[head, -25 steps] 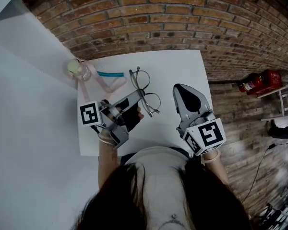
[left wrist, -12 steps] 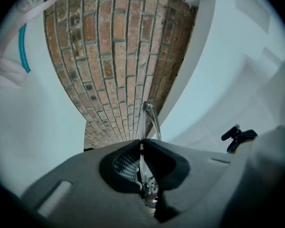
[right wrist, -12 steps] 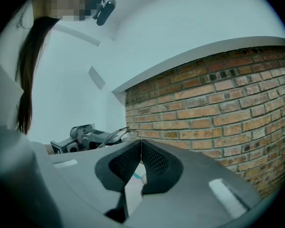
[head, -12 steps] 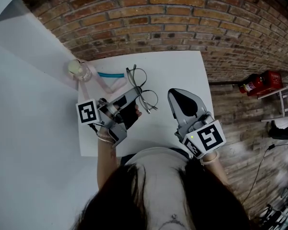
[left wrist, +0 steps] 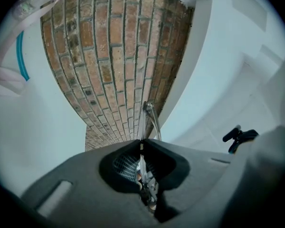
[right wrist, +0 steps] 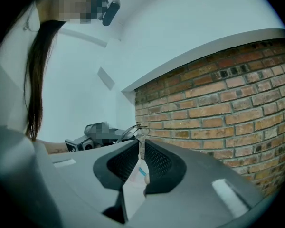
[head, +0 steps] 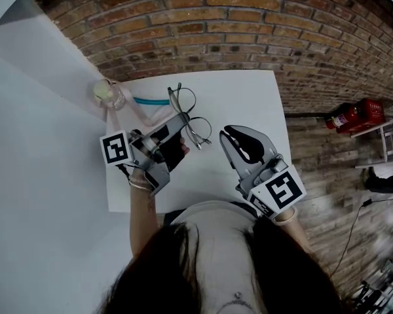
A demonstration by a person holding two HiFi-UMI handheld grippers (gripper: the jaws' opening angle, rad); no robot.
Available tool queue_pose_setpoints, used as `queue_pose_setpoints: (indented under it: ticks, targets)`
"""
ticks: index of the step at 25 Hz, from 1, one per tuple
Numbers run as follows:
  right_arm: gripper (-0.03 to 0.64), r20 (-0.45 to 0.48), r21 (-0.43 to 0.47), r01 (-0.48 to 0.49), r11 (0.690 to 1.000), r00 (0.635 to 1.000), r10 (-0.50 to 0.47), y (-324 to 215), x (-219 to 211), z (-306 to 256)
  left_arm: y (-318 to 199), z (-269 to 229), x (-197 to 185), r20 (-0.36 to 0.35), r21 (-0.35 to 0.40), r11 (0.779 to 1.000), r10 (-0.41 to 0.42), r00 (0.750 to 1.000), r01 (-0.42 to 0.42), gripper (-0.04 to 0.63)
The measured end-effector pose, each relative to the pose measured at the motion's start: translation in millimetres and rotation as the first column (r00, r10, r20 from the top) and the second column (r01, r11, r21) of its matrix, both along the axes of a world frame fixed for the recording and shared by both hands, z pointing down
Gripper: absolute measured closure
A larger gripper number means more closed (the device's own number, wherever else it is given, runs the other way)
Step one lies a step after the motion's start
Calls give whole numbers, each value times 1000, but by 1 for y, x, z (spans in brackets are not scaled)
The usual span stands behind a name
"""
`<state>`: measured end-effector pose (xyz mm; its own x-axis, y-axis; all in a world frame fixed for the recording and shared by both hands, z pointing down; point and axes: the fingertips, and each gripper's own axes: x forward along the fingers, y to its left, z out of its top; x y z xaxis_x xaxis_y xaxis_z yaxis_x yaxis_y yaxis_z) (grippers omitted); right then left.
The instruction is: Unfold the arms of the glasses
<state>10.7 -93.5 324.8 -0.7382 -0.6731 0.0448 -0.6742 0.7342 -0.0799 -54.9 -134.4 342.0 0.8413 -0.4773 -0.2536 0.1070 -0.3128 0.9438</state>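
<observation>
The glasses [head: 198, 129] are held over the left half of the white surface [head: 249, 100], lenses toward the brick wall. The left tool [head: 181, 121] grips them, its jaws pressed together on the thin wire frame [left wrist: 145, 121]. The right tool [head: 227, 140] hovers just beside the glasses on their right, not touching them. Its jaws have just been opening and now stand a narrow gap apart, with nothing between them.

left tool [head: 183, 121]: held over the surface [head: 249, 97] toward its left edge, jaws clamped on glasses [head: 198, 128] | right tool [head: 226, 136]: held level toward right edge, jaws just opened narrowly, nothing gripped
</observation>
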Motion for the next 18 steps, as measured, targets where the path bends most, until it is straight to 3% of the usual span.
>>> queue_pose_setpoints:
  ticks: [9, 18]
  targets:
    - [560, 37, 12, 106, 994, 994, -106, 13, -18, -5, -6, -3, -2, -11, 6, 1000, -7, 1000, 7, 572]
    - [551, -8, -3, 141, 990, 990, -141, 20, -27, 6, -6, -6, 5, -29, 10, 1000, 16, 999, -15, 572]
